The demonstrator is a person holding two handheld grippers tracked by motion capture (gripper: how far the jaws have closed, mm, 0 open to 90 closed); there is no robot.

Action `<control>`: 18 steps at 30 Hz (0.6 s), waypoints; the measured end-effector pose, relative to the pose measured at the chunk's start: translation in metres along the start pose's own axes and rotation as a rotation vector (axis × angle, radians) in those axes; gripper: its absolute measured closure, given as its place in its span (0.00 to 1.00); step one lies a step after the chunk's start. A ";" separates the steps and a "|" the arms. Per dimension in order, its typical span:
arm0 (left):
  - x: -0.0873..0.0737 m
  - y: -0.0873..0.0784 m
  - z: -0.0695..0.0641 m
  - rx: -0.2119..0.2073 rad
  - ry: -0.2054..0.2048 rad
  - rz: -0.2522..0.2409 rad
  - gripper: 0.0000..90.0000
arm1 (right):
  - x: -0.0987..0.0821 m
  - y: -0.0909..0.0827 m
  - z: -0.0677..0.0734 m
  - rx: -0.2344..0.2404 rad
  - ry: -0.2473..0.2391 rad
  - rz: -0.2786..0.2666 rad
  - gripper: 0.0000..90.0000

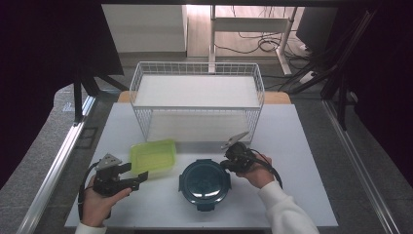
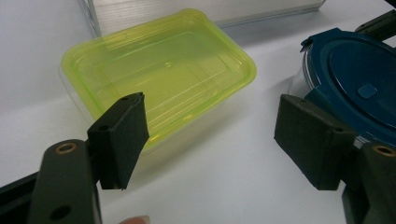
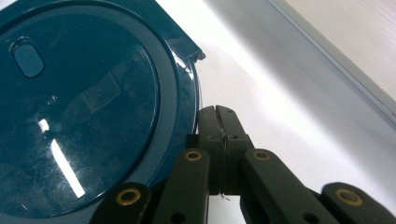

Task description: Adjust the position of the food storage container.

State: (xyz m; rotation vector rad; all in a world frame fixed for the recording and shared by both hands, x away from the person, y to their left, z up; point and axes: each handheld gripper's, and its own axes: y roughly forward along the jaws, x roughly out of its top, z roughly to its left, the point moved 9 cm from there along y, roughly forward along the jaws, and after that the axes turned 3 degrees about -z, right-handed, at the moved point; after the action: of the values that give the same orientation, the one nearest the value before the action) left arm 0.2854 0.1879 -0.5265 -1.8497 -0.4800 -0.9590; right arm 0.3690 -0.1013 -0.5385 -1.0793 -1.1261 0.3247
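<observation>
Beside the round lid [image 3: 88, 116] — right tool [image 3: 219, 112] closed, empty

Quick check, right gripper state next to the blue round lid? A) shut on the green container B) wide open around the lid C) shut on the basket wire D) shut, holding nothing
D: in the right gripper view the right gripper has its jaws pressed together with nothing between them, just beside the rim of the blue round lid.

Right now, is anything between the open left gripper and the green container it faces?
Nothing visible. The left gripper stands open just short of the green container, with bare white table between them. The blue round lid lies off to one side.
</observation>
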 end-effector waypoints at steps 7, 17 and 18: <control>0.001 0.000 -0.004 -0.016 -0.004 -0.005 0.28 | 0.001 -0.021 -0.009 -0.047 0.071 -0.082 0.99; 0.003 -0.001 -0.012 -0.029 -0.006 -0.017 0.28 | -0.024 -0.063 0.009 -0.056 0.157 -0.225 0.78; 0.003 -0.001 -0.016 -0.041 -0.011 -0.018 0.28 | -0.030 -0.066 0.010 -0.099 0.207 -0.261 0.46</control>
State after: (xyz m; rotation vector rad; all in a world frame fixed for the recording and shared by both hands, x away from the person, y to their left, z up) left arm 0.2804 0.1744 -0.5198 -1.8916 -0.4874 -0.9779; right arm 0.3287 -0.1490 -0.5011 -1.0124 -1.0891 -0.0482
